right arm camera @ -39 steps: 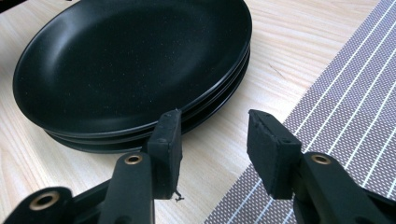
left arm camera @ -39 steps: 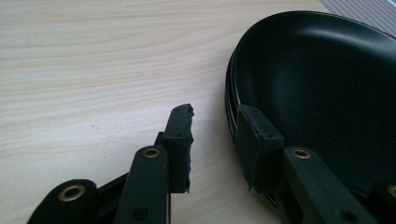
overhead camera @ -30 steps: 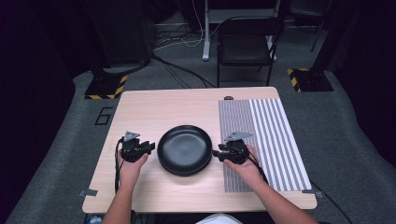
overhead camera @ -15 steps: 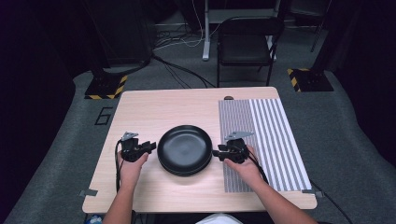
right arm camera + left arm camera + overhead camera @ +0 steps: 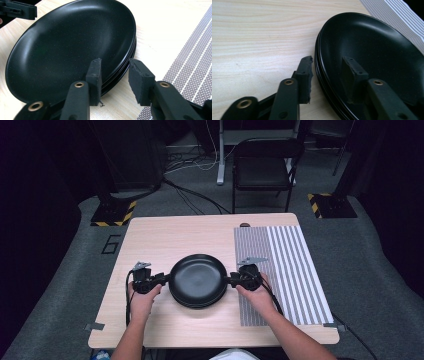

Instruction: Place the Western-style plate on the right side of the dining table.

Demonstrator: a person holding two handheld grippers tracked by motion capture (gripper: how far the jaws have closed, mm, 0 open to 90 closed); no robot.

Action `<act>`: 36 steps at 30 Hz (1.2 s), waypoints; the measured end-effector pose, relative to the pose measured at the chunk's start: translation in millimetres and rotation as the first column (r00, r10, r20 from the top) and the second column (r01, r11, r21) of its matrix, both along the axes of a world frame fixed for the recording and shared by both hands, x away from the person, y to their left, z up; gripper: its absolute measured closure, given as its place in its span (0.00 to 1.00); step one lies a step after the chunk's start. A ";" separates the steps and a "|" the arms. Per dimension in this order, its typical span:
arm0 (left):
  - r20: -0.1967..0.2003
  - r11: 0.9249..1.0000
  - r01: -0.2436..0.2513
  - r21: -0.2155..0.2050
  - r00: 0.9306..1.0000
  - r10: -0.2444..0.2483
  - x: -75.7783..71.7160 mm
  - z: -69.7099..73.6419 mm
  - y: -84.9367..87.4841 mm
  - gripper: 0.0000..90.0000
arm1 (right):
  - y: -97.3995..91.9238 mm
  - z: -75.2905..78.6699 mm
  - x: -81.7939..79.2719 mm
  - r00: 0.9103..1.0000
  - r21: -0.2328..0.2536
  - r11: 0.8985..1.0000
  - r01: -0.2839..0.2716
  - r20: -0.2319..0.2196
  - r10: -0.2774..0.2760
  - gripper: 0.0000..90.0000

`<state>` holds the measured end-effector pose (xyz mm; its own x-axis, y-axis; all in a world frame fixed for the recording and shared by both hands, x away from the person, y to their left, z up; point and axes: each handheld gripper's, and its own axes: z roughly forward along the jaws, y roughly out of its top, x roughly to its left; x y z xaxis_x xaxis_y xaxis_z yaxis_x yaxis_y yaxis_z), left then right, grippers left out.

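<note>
A stack of black plates (image 5: pixel 197 280) sits in the middle of the wooden table (image 5: pixel 165 235). My left gripper (image 5: pixel 165 280) is at the stack's left rim. In the left gripper view (image 5: pixel 328 61) one pad lies over the top plate (image 5: pixel 374 50), and the other stands just outside the rim with a thin strip of wood showing between. My right gripper (image 5: pixel 231 280) straddles the right rim (image 5: pixel 115 62). Its jaws have just been closing with the rim of the plates (image 5: pixel 70 45) between them. One pad is over the top plate and the other is still apart from the stack's edge.
A grey striped placemat (image 5: pixel 295 265) covers the table's right part, just beside my right gripper. A small dark round thing (image 5: pixel 244 225) lies at the far edge. A black chair (image 5: pixel 265 170) and cables stand beyond the table. The left gripper's jaw (image 5: pixel 17 11) shows across the plates.
</note>
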<state>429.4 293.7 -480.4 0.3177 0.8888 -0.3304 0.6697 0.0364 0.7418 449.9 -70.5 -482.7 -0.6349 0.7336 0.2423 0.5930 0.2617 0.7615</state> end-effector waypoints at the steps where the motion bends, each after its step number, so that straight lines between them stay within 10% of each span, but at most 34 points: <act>1: 0.000 1.000 0.000 0.000 1.000 0.000 0.0 0.0 0.0 0.71 | 0.0 0.0 0.0 1.000 0.000 1.000 0.000 0.000 0.000 0.70; 36: -0.093 0.998 0.005 -0.065 0.996 -0.011 2.5 -6.2 -1.2 0.82 | 3.4 -10.0 11.8 0.992 0.052 0.998 0.045 -0.121 -0.038 0.69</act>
